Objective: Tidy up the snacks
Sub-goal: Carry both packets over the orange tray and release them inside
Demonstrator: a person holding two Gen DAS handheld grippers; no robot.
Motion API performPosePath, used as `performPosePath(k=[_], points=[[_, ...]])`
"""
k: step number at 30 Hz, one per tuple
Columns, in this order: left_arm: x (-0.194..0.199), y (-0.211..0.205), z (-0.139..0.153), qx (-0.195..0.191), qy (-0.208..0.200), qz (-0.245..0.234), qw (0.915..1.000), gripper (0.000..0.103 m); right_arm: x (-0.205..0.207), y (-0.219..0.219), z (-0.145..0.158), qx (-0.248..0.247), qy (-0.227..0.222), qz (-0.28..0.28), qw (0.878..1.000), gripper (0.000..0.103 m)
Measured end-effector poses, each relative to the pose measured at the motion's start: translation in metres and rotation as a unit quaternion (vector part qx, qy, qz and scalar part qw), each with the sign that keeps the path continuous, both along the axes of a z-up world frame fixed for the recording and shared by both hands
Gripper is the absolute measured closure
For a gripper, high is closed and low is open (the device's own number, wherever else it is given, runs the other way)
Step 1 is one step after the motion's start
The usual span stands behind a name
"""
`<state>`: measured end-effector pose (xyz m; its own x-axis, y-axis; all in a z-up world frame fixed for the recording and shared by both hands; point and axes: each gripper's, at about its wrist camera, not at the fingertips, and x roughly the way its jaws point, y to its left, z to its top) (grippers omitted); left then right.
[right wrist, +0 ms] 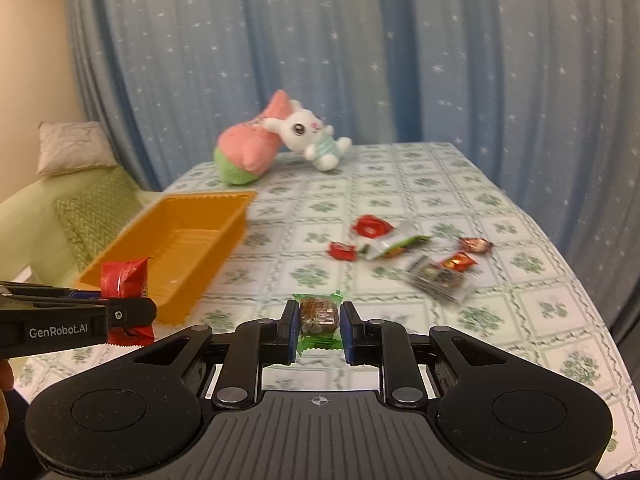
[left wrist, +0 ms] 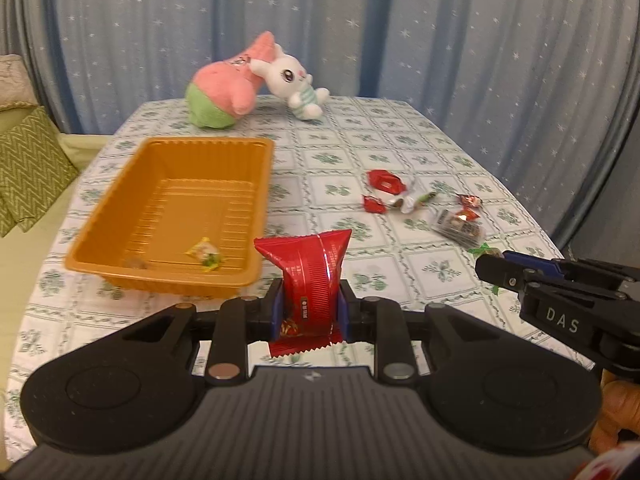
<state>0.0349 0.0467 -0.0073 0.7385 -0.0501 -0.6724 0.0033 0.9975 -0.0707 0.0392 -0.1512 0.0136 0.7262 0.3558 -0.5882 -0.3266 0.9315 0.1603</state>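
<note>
Beyond tray, plush toys

The left wrist view is taken from just behind the left claw, angled down across the desk toward the blue curtain. The right wrist view is taken likewise from behind the right claw, set further right. Both are held close above the near desk edge. The orange tray, the plush toys and the scattered snacks are shared, somewhat blurred at the right. Each claw is caught in the other's view.
</note>
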Motion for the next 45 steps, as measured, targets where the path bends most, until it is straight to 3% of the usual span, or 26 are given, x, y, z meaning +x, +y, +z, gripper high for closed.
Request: performPosePath(k=[15, 26, 40, 45], points=[[0.000, 0.063, 0.011, 0.004, -0.002, 0.043, 0.9991, 0.079, 0.014, 0.069, 0.004, -0.006, -0.006, 0.069, 0.998, 0.081], [0.043, 0.114, 0.004, 0.025, 0.005, 0.047, 0.9986, 0.079, 0.055, 0.125, -0.009, -0.004, 0.004, 0.107, 0.994, 0.081], [0.104, 0.152, -0.018, 0.012, 0.023, 0.026, 0.9993, 0.079, 0.103, 0.165, -0.024, 0.008, 0.023, 0.111, 0.994, 0.081], [0.116, 0.157, -0.027, 0.014, 0.031, 0.021, 0.9992, 0.070, 0.107, 0.165, -0.029, 0.004, 0.028, 0.106, 0.994, 0.081]])
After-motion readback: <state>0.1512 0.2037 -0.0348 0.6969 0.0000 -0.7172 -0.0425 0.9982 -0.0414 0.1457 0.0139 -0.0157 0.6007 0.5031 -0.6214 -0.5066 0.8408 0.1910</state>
